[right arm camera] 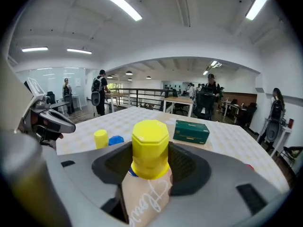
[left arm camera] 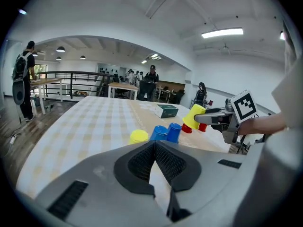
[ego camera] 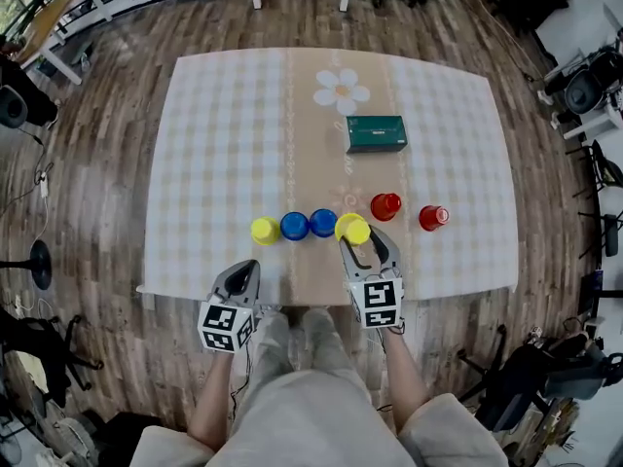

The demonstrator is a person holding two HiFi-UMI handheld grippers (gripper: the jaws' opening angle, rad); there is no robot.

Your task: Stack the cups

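Upside-down cups stand in a row near the table's front edge: a yellow cup [ego camera: 265, 230], two blue cups [ego camera: 294, 226] [ego camera: 323, 223] that touch, and two red cups [ego camera: 385, 206] [ego camera: 433, 218] further right. My right gripper [ego camera: 356, 239] is shut on a second yellow cup [ego camera: 352, 229] [right arm camera: 150, 148], held a little above the cloth just right of the blue pair; the left gripper view shows this held yellow cup [left arm camera: 194, 116] tilted in the air. My left gripper [ego camera: 247, 269] [left arm camera: 154, 145] hangs at the table's front edge below the standing yellow cup, shut with nothing in it.
A green box [ego camera: 376, 133] [right arm camera: 191, 131] lies behind the cups, mid-table. The checkered cloth on the table [ego camera: 214, 134] has a flower print [ego camera: 341, 89]. People, desks and chairs stand around the room beyond the table.
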